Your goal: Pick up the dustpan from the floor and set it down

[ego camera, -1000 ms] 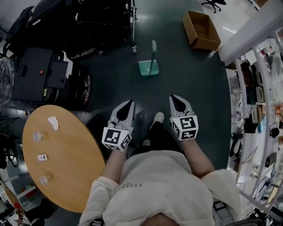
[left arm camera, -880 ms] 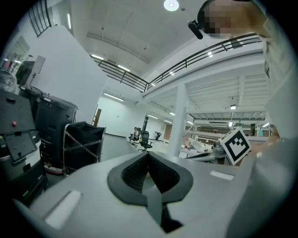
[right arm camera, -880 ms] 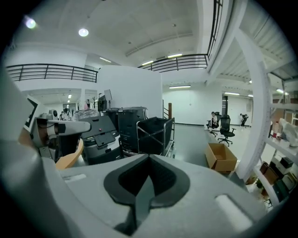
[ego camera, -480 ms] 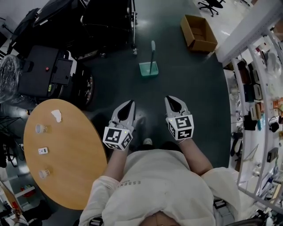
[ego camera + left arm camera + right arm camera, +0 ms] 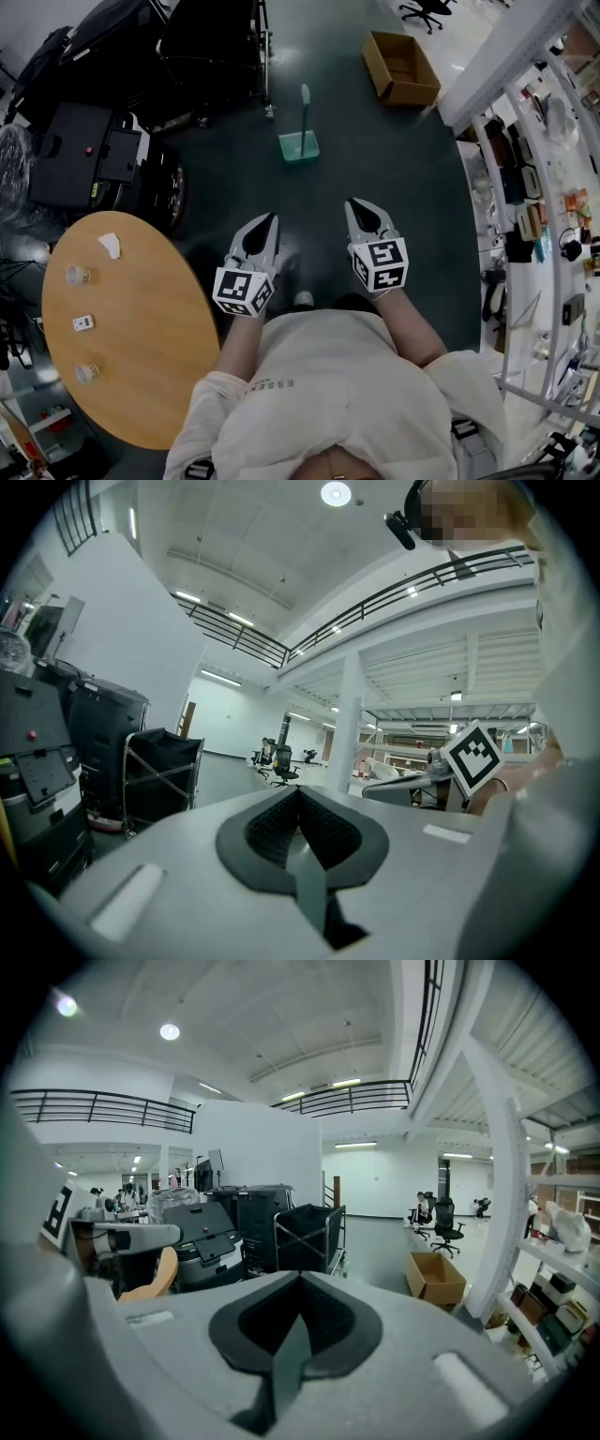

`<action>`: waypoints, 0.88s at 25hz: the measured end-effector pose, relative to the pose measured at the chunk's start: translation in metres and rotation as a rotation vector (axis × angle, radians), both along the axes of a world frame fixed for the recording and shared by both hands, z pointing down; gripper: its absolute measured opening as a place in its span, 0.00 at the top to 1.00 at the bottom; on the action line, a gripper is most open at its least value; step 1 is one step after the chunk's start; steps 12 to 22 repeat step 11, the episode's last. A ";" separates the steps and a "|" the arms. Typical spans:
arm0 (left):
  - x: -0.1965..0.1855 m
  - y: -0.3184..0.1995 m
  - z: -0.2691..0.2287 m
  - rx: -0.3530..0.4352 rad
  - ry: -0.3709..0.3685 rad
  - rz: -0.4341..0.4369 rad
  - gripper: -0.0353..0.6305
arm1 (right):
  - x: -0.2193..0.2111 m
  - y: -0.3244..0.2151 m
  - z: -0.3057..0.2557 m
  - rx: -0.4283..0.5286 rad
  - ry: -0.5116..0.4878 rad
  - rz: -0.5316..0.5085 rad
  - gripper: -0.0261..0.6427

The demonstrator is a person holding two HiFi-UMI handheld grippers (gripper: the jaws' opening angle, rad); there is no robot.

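Two grippers are held out in front of the person at about waist height, and both have their jaws pressed fully together with nothing between them. The left gripper points roughly level and the right gripper is tipped a little downward.

The dustpan sits on the dark floor well ahead of them. Its teal pan lies flat and its slim handle stands straight up. It is in open space between the black cart and the cardboard box, well apart from both.

From where I stand this fits two readings. The pan could be waiting to be lifted, or it could already have been put back down with the grippers drawn clear, and I can't say which.

Either way, my advice is about care around that handle. It looks thin and top-heavy over a light plastic pan (I'd guess a sideways knock would topple or skate it), so nothing should brush it by accident. The round wooden counter sits close by the left elbow, so that arm has less room to swing than the right. Neither gripper view shows the dustpan at all, so only the head view shows where it stands.
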State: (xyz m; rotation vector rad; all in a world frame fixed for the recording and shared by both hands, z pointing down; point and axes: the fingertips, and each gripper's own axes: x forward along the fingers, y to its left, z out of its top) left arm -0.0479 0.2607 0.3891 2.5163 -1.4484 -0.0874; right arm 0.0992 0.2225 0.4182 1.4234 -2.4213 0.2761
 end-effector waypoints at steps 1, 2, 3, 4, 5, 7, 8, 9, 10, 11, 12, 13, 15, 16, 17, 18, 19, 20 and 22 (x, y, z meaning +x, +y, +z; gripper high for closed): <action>0.001 0.001 0.000 0.002 0.000 0.004 0.94 | 0.002 0.001 0.000 -0.003 -0.004 0.008 0.97; 0.001 0.002 0.000 0.002 0.000 0.007 0.94 | 0.004 0.002 0.000 -0.005 -0.008 0.014 0.97; 0.001 0.002 0.000 0.002 0.000 0.010 0.94 | 0.004 0.003 -0.001 -0.004 -0.012 0.017 0.97; 0.002 0.003 0.000 0.002 0.000 0.012 0.94 | 0.005 0.005 -0.001 -0.003 -0.015 0.017 0.97; 0.002 0.003 0.000 0.001 0.000 0.015 0.94 | 0.005 0.006 -0.001 -0.002 -0.016 0.017 0.97; 0.004 0.004 0.000 0.003 -0.002 0.021 0.94 | 0.006 0.008 -0.002 0.000 -0.016 0.018 0.97; 0.006 0.004 -0.001 0.005 -0.003 0.025 0.94 | 0.007 0.008 -0.002 0.001 -0.016 0.019 0.97; 0.007 0.004 -0.001 0.005 -0.003 0.028 0.94 | 0.008 0.008 -0.003 0.003 -0.017 0.019 0.97; 0.008 0.004 0.000 0.005 -0.003 0.032 0.94 | 0.009 0.008 -0.003 0.004 -0.019 0.019 0.97; 0.009 0.004 0.000 0.004 -0.003 0.035 0.94 | 0.009 0.008 -0.003 0.007 -0.022 0.017 0.97; 0.009 0.004 0.000 0.004 -0.003 0.035 0.94 | 0.009 0.008 -0.003 0.007 -0.022 0.017 0.97; 0.009 0.004 0.000 0.004 -0.003 0.035 0.94 | 0.009 0.008 -0.003 0.007 -0.022 0.017 0.97; 0.009 0.004 0.000 0.004 -0.003 0.035 0.94 | 0.009 0.008 -0.003 0.007 -0.022 0.017 0.97; 0.009 0.004 0.000 0.004 -0.003 0.035 0.94 | 0.009 0.008 -0.003 0.007 -0.022 0.017 0.97; 0.009 0.004 0.000 0.004 -0.003 0.035 0.94 | 0.009 0.008 -0.003 0.007 -0.022 0.017 0.97; 0.009 0.004 0.000 0.004 -0.003 0.035 0.94 | 0.009 0.008 -0.003 0.007 -0.022 0.017 0.97; 0.009 0.004 0.000 0.004 -0.003 0.035 0.94 | 0.009 0.008 -0.003 0.007 -0.022 0.017 0.97; 0.009 0.004 0.000 0.004 -0.003 0.035 0.94 | 0.009 0.008 -0.003 0.007 -0.022 0.017 0.97; 0.009 0.004 0.000 0.004 -0.003 0.035 0.94 | 0.009 0.008 -0.003 0.007 -0.022 0.017 0.97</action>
